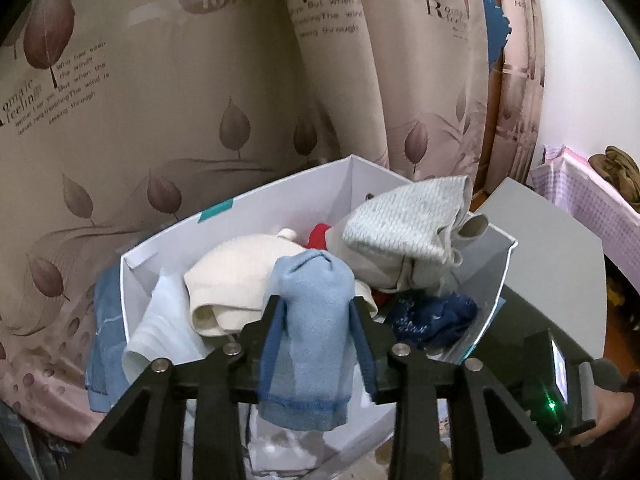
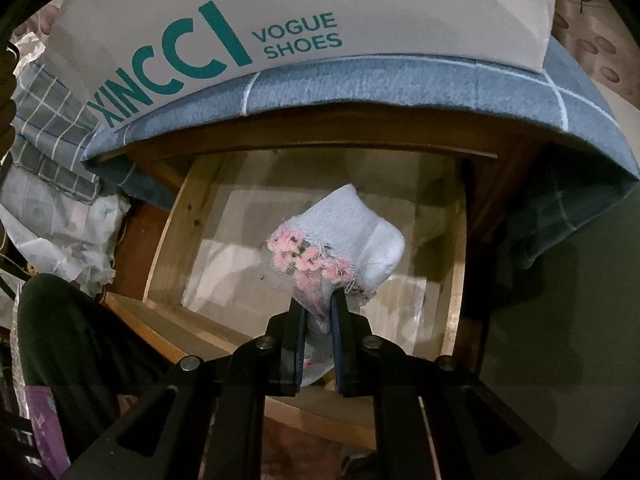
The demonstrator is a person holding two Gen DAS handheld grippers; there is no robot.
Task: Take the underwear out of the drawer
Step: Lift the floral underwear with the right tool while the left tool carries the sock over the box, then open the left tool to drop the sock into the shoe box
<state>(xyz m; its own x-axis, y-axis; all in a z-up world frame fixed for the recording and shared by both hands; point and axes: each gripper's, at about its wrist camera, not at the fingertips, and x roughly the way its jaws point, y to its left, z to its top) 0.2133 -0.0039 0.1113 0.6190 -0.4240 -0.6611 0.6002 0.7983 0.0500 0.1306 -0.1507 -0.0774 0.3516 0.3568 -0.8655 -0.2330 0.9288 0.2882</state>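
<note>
Item one: your left gripper [image 1: 316,308] carries a light blue garment [image 1: 308,320] over the white shoebox [image 1: 256,208], jaws part-spread and flanking the cloth; whether they pinch it I cannot tell.

Item two: your right gripper [image 2: 318,308] is clamped on white underwear with pink flowers [image 2: 332,248], lifted above the wooden drawer [image 2: 172,236] for removal.

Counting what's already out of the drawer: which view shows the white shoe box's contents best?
The left wrist view: it looks down into the open white shoe box and its piled garments. The right wrist view shows only its printed outer side.
</note>
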